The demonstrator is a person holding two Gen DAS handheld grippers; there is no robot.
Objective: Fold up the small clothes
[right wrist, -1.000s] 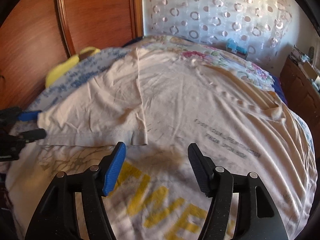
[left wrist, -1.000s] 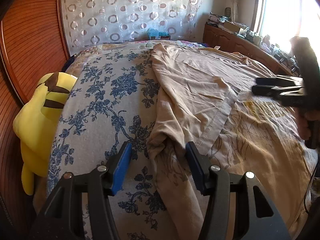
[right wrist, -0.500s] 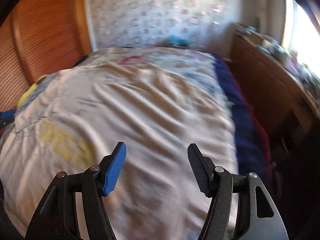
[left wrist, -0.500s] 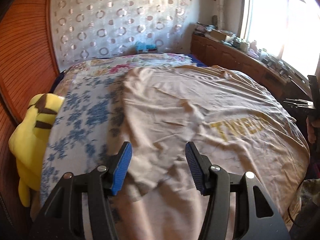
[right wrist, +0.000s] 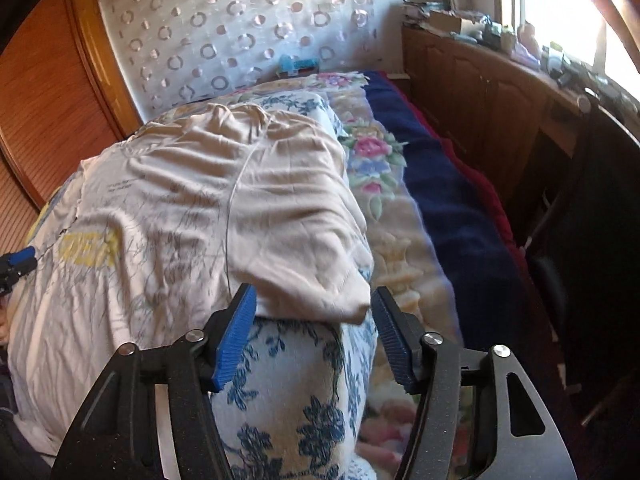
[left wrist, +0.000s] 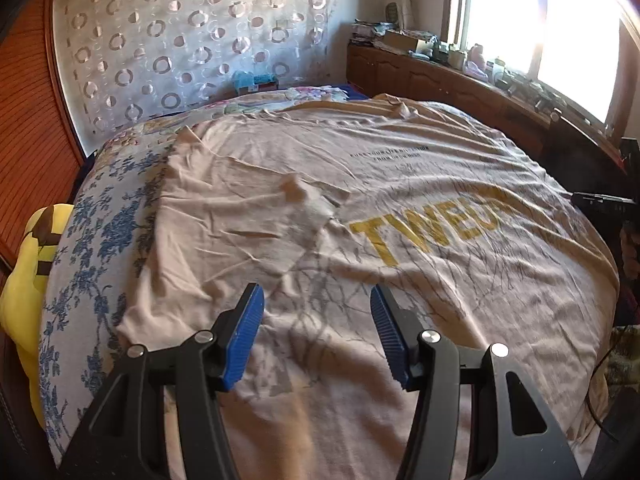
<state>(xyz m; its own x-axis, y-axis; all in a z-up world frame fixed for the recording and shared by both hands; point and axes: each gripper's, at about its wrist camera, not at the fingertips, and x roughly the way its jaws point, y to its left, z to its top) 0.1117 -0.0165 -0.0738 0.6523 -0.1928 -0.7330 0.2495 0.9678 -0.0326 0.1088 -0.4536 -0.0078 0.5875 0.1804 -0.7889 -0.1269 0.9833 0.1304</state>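
Two grippers are hanging over one beige T-shirt (left wrist: 360, 200) that is lying spread flat across the bed (left wrist: 92, 264), its long axis running from the yellow lettering (left wrist: 436, 228) up toward the dotted curtain (left wrist: 180, 48).

Relative to that lettering, the left gripper (left wrist: 316, 336) is hovering on the hem side, above bare printed cloth, with its jaws standing about half open and nothing between them; the sleeve (left wrist: 188, 280) on its own side is lying just off to the yellow plush toy's (left wrist: 28, 284) side of it.

The right gripper (right wrist: 312, 332) is sitting at the opposite edge, far across from the lettering (right wrist: 90, 246). Its jaws have just been closing a little, yet they are standing apart with the other sleeve's cuff (right wrist: 316, 288) lying just ahead, framed by the blue pads (right wrist: 236, 336) but not pinched.

By my reading, this sleeve is the coming fold, and the right hand is clearly the nearer one; the cuff would be travelling inward toward the lettering.
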